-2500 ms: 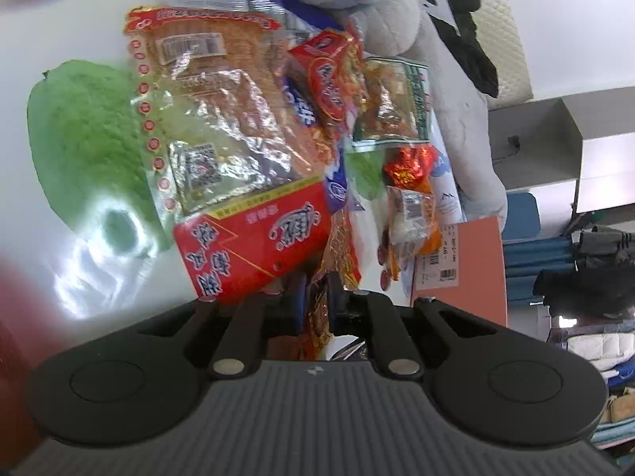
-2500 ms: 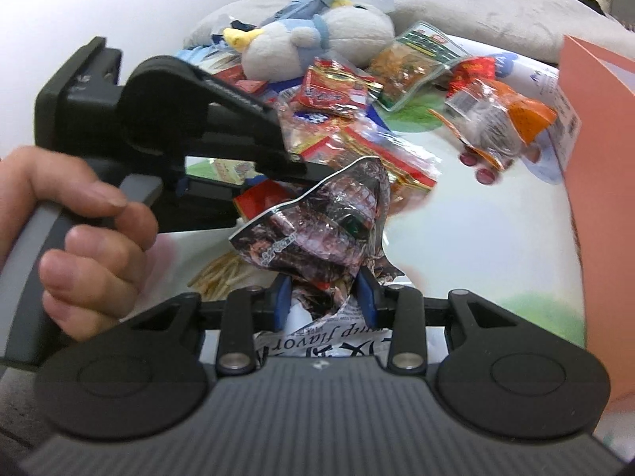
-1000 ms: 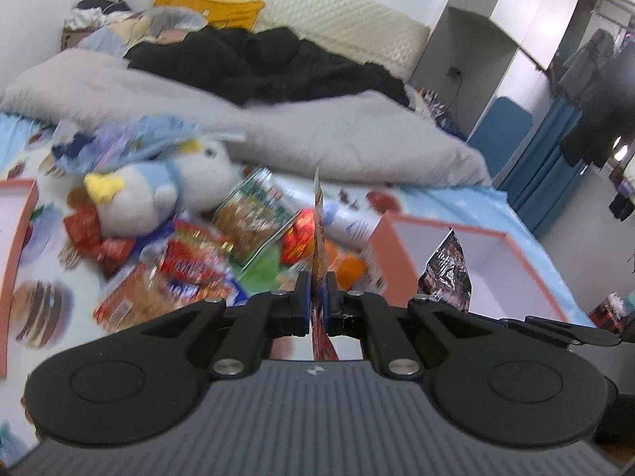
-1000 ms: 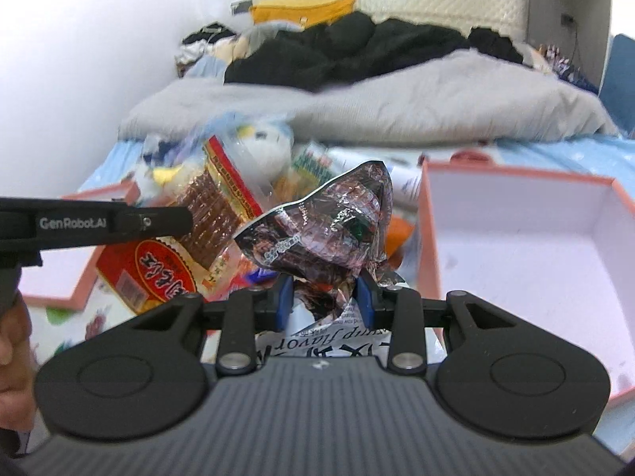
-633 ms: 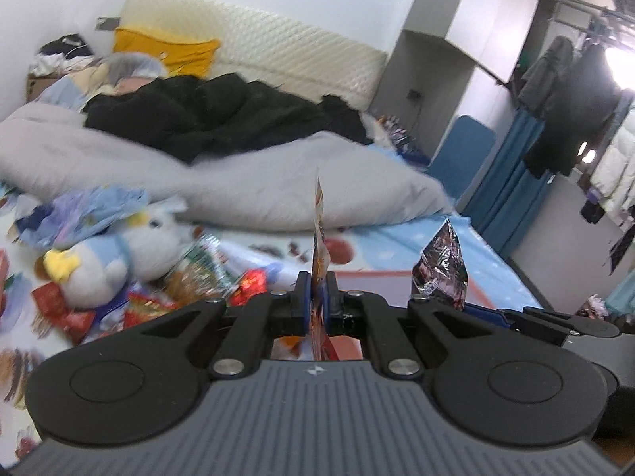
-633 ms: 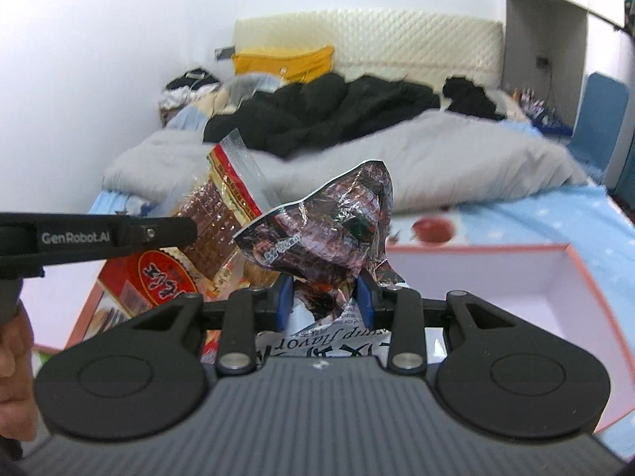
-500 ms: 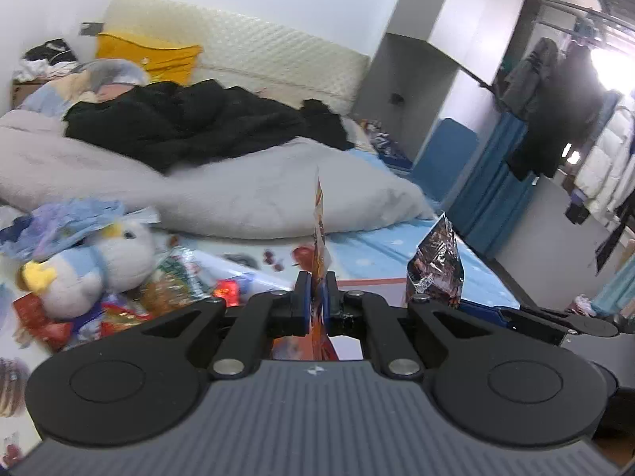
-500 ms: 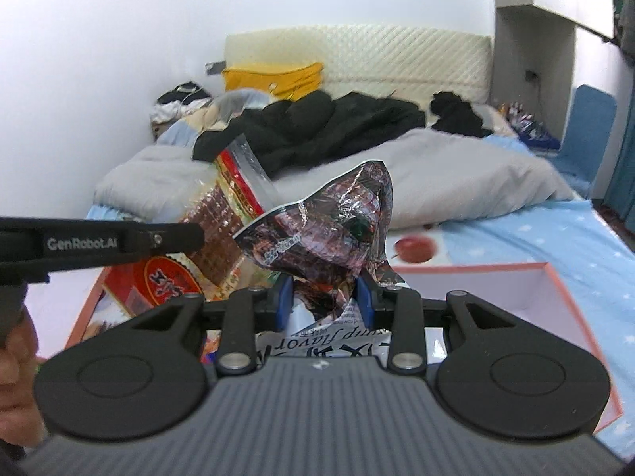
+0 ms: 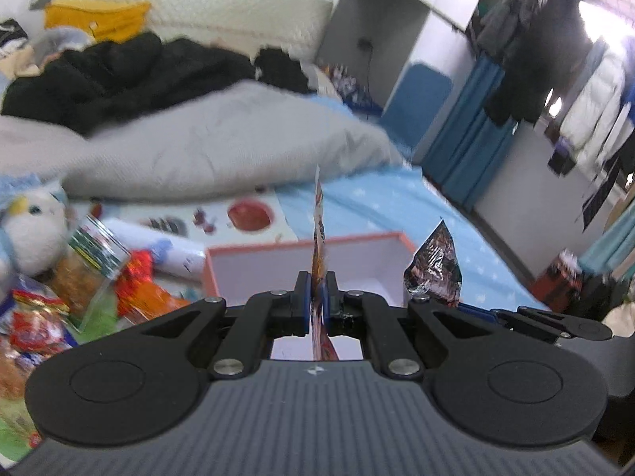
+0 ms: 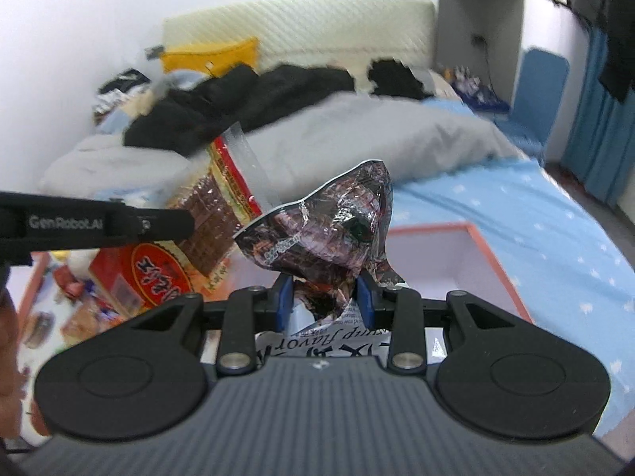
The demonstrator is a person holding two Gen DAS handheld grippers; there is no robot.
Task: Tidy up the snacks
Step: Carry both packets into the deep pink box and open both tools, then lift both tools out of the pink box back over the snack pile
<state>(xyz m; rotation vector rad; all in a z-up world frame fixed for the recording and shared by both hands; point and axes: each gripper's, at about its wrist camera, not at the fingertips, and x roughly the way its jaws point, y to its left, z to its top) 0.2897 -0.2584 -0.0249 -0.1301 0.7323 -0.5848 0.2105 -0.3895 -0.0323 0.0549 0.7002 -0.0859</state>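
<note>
My left gripper (image 9: 317, 305) is shut on a flat red and clear snack packet (image 9: 318, 261), seen edge-on here and broadside in the right wrist view as the red packet (image 10: 174, 254). My right gripper (image 10: 323, 301) is shut on a crumpled dark foil packet (image 10: 321, 230), which also shows at the right in the left wrist view as the foil packet (image 9: 434, 269). Both packets hang in the air over an open pink-rimmed box (image 9: 254, 248) with a white inside, whose rim (image 10: 496, 261) lies just ahead of the right gripper.
A heap of loose snack packets (image 9: 79, 277) and a white plush toy (image 9: 31, 230) lie on the bed left of the box. A grey duvet (image 9: 222, 146) with black clothes on it is behind. Blue curtains (image 9: 468, 146) and hanging coats stand at the right.
Both grippers have lifted away from the snack heap and swung right with their packets, so the pink-rimmed box now lies under and ahead of them. Neither grip has changed.
</note>
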